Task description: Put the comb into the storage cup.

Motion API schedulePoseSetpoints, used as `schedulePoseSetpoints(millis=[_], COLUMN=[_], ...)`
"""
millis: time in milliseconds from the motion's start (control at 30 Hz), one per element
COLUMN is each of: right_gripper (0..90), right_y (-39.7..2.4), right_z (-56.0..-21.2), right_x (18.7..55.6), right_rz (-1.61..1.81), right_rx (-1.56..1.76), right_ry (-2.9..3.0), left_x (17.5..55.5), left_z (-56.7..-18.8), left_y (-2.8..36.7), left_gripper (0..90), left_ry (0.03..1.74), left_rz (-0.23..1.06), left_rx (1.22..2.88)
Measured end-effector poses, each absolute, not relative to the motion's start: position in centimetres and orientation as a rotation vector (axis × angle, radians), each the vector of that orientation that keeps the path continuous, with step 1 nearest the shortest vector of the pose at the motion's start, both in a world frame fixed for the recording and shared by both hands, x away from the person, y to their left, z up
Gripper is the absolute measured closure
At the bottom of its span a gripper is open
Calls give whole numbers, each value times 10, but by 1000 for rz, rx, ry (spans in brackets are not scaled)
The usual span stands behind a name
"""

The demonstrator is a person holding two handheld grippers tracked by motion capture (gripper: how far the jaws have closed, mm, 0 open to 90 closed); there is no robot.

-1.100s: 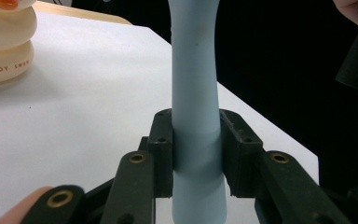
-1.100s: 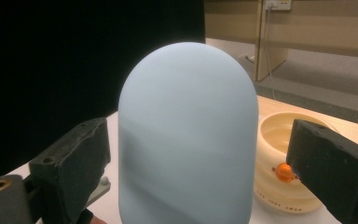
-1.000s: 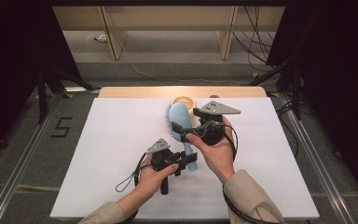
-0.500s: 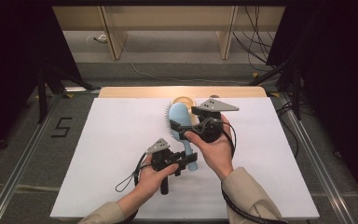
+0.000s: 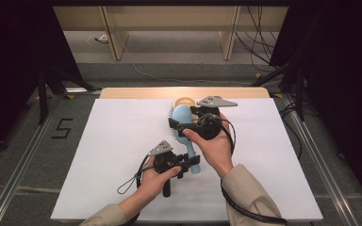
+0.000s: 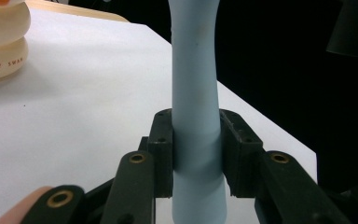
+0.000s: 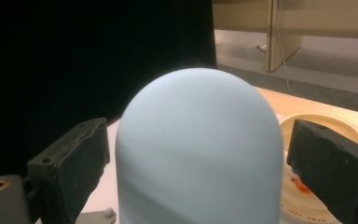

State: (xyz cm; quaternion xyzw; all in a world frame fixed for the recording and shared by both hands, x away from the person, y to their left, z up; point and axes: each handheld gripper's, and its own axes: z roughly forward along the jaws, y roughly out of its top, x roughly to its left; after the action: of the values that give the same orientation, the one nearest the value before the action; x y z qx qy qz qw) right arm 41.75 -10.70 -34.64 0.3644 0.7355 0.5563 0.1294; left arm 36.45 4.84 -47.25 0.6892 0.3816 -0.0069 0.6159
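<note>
Light-blue plastic hairbrush (image 5: 183,123) lies above the white table sheet (image 5: 99,155), its handle clamped by the left gripper (image 6: 196,154). The right gripper (image 7: 200,163) brackets the brush head, 2 jaws apart, pads not touching.

pale blue hairbrush (image 5: 183,123), bristles facing left, raised over white table

Left tongs (image 5: 185,165) clamped tight, low and near the body; right tongs (image 5: 181,125) sit farther out, jaws spread wide, both forearms angled inward.
</note>
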Motion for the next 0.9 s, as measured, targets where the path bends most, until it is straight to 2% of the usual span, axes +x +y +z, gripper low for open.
schedulePoseSetpoints(millis=[633, 900], right_gripper=[88, 156], right_y=[-97, -98], right_z=[-346, -347], right_x=[425, 426], right_rz=[1595, 1602], right_rx=[1090, 1117], right_ry=[2191, 2187], left_x=[364, 364], left_z=[-471, -471], left_y=[49, 49], left_gripper=[673, 673], left_ry=[872, 872], left_rz=[-7, -8], left_rx=[1591, 1590])
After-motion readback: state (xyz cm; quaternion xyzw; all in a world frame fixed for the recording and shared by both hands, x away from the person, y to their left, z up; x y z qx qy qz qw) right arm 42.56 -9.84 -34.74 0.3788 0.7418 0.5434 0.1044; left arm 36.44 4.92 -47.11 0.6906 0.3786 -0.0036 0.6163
